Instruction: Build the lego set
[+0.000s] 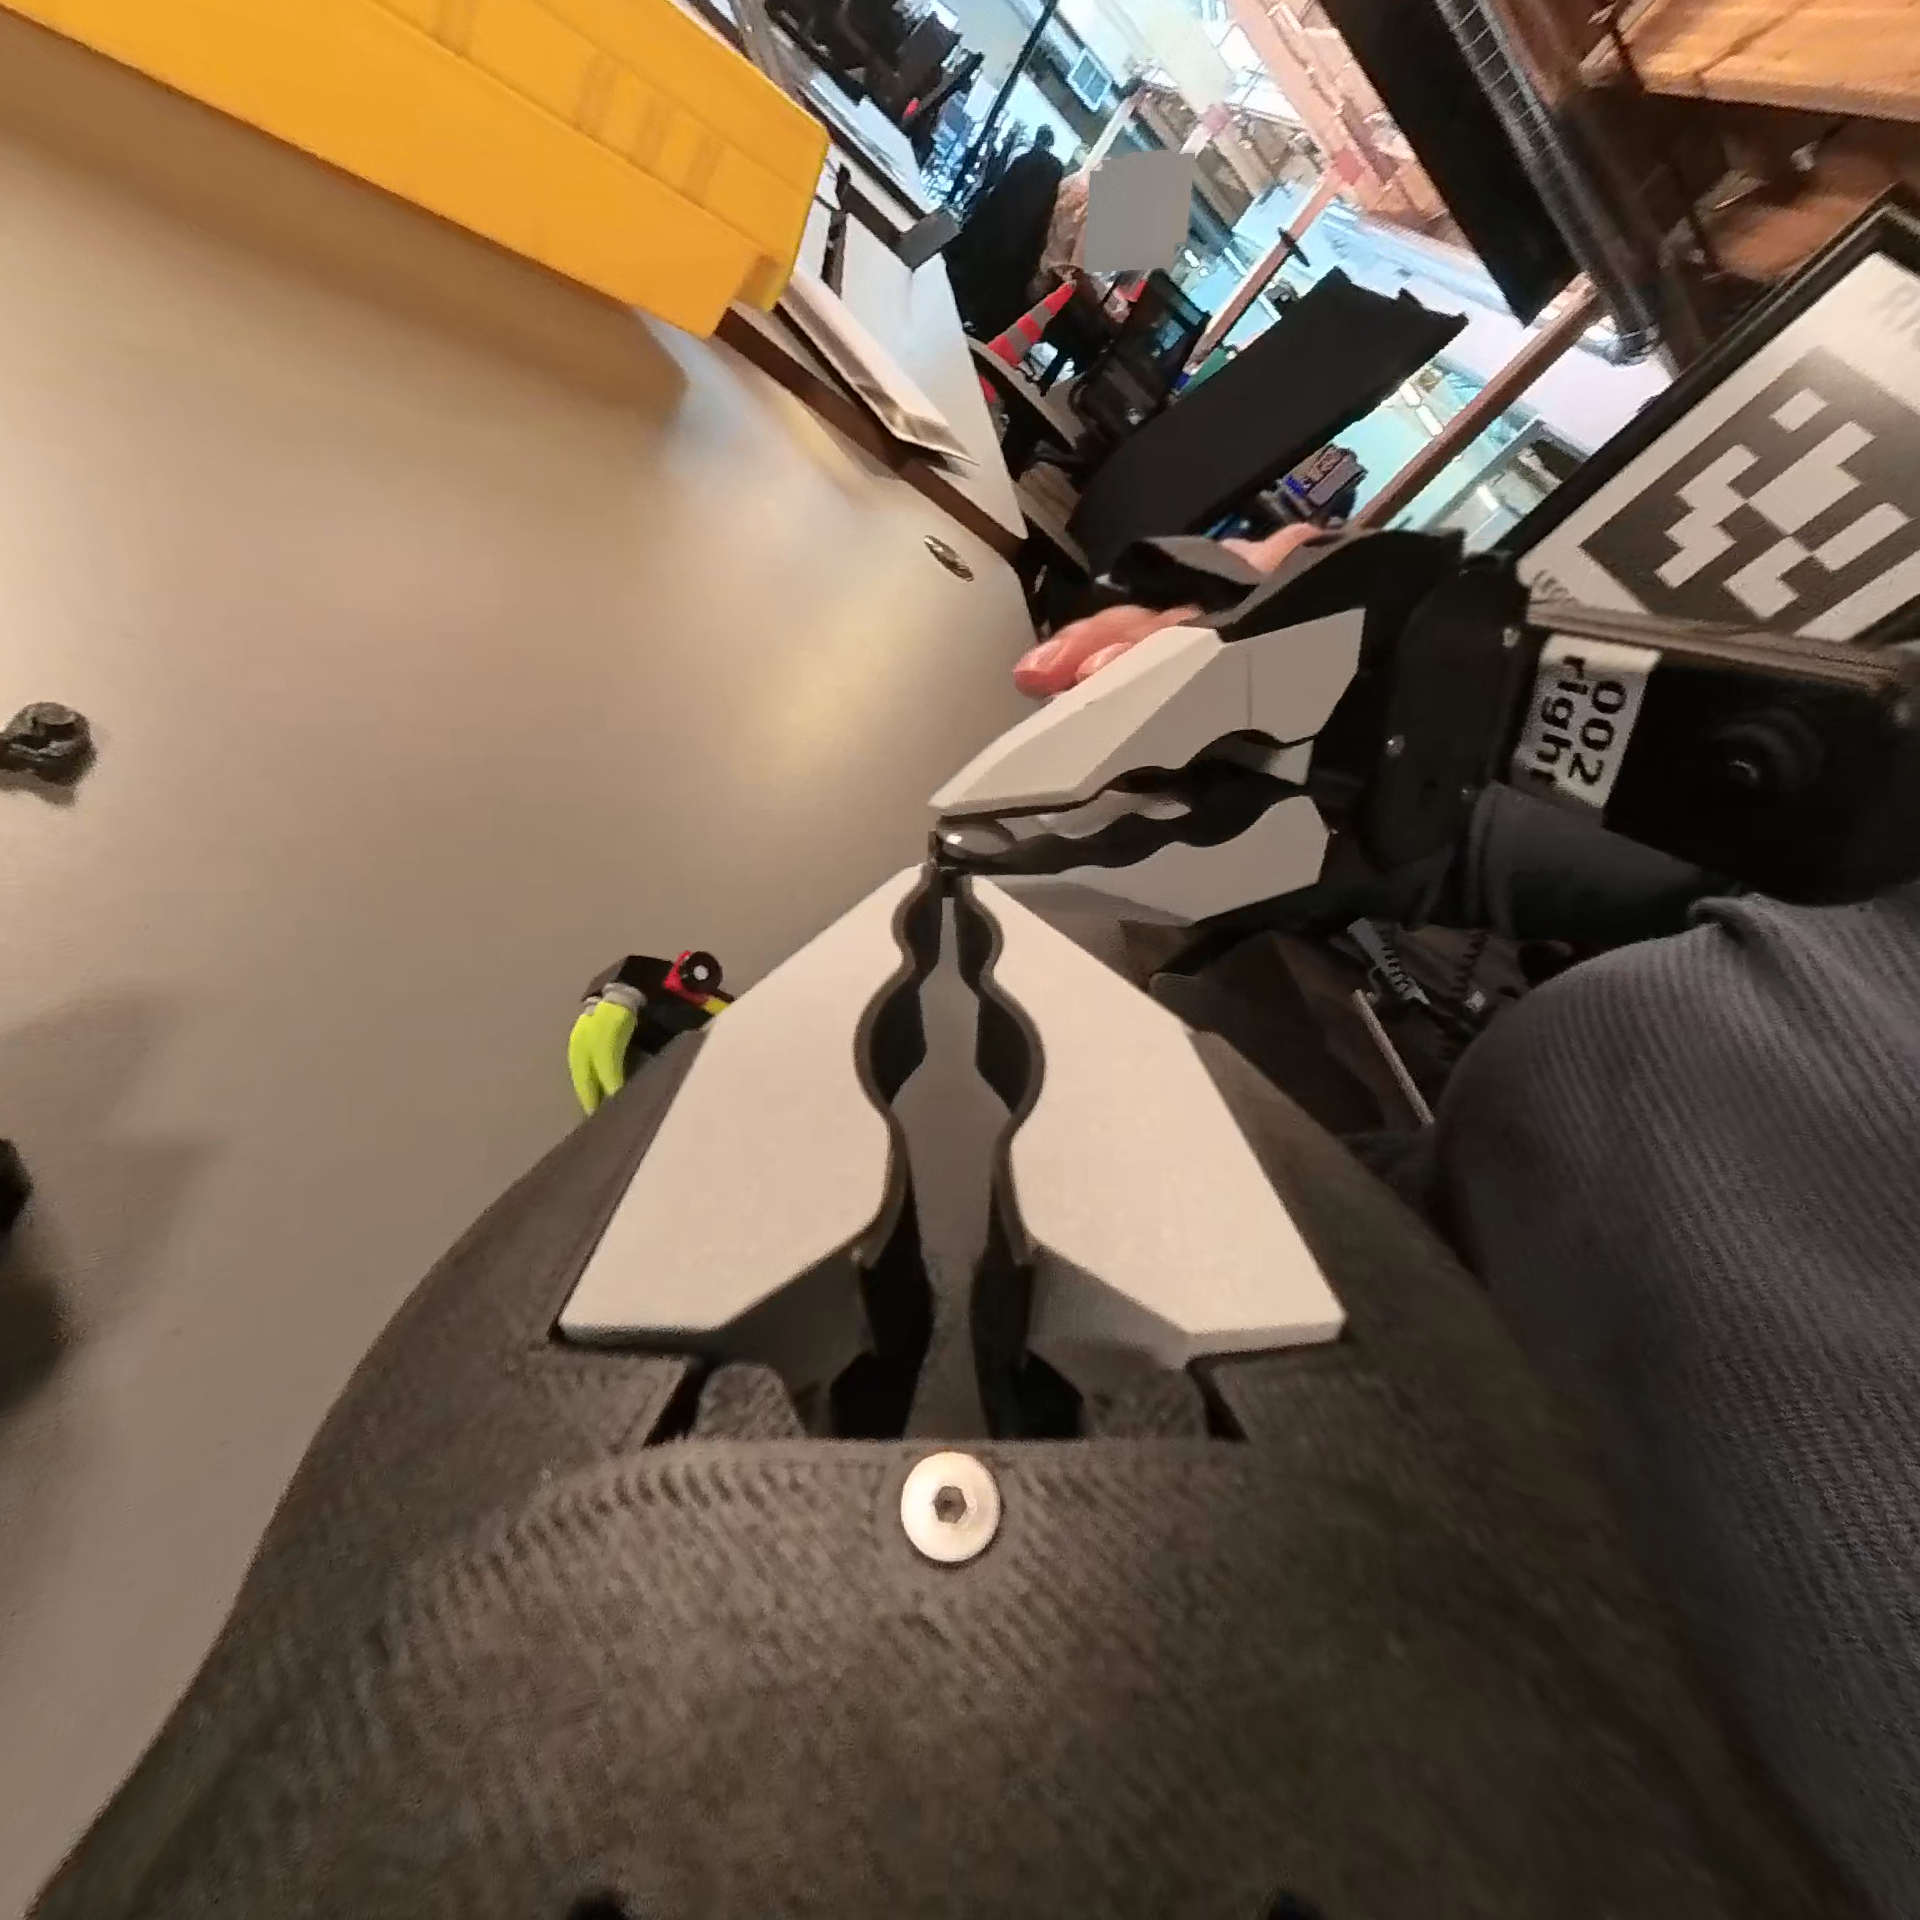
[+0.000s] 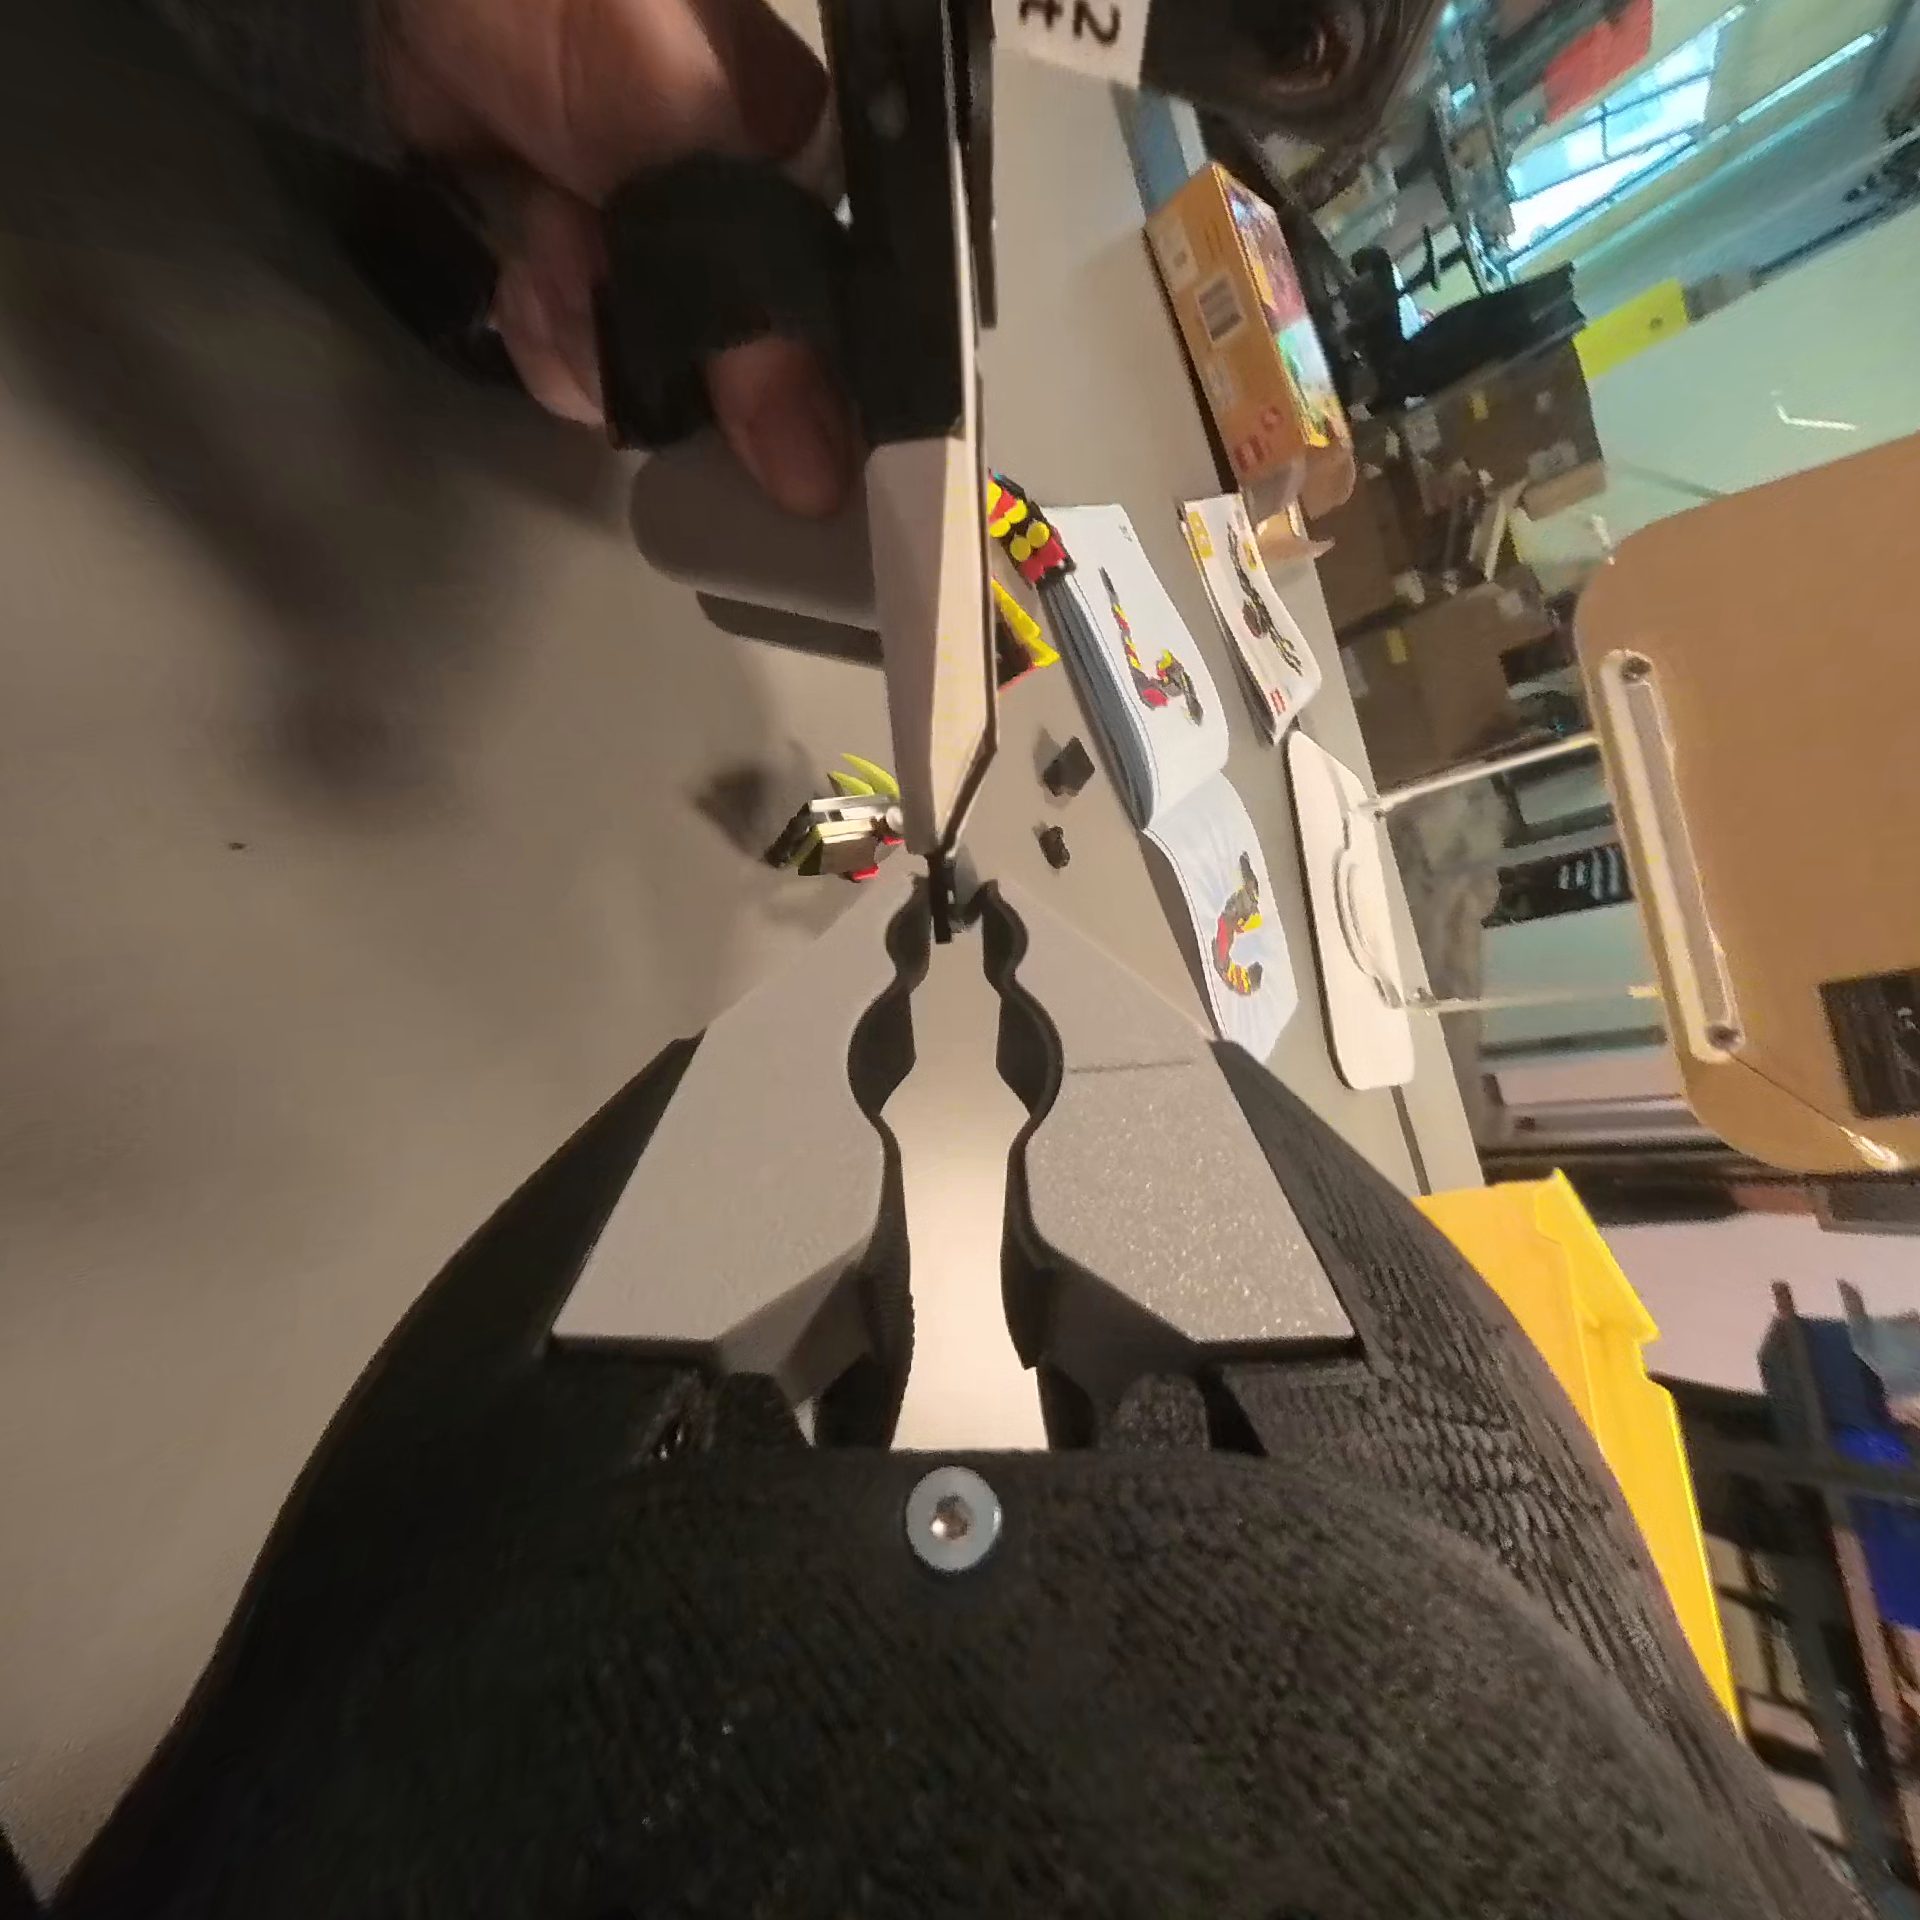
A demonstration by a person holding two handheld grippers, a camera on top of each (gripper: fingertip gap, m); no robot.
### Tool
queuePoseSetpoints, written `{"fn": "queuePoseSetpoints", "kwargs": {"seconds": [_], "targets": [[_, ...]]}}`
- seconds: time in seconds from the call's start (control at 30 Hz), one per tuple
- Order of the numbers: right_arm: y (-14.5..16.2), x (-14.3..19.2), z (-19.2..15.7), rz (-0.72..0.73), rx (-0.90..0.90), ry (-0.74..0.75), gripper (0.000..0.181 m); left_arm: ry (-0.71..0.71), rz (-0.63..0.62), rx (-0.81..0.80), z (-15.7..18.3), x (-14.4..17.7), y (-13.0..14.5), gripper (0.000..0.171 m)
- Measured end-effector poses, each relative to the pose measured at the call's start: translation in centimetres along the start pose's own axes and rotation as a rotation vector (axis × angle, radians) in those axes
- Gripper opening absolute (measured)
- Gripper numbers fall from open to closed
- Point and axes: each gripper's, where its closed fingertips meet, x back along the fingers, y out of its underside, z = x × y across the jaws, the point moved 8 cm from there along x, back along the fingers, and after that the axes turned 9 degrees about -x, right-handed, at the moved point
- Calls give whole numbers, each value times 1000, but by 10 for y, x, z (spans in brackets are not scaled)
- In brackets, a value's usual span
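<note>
Both grippers meet tip to tip above the grey table (image 1: 416, 623). My left gripper (image 1: 943, 881) is shut on a small black lego piece (image 1: 964, 837). My right gripper (image 1: 951, 821) comes in from the right and is shut on the same small black part. In the right wrist view my right gripper (image 2: 948, 906) pinches the black piece (image 2: 943, 920), with the left gripper (image 2: 938, 844) coming down from above. I cannot tell whether it is one piece or two joined. A black, grey and red lego sub-build with lime-green claws (image 1: 623, 1023) (image 2: 842, 831) lies on the table behind the tips.
A red, yellow and black lego build (image 2: 1023, 530), two loose black pieces (image 2: 1065, 771) and open instruction booklets (image 2: 1153, 665) lie farther along the table. A lego box (image 2: 1247, 322), a white stand (image 2: 1351, 914), a yellow bin (image 1: 468, 125) (image 2: 1590, 1403) and a black piece (image 1: 42, 738) are around. The tips of both grippers are at nearly the same place.
</note>
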Motion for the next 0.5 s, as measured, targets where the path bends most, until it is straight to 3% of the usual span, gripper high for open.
{"fn": "queuePoseSetpoints", "kwargs": {"seconds": [0.33, 0.5], "targets": [[5, -2, -2, 5, -151, -71, 5, -39, -57, -37, 1, -2, 2, 1], [11, -3, -5, 28, -131, -79, 5, -65, -94, -55, 1, -4, 4, 1]]}}
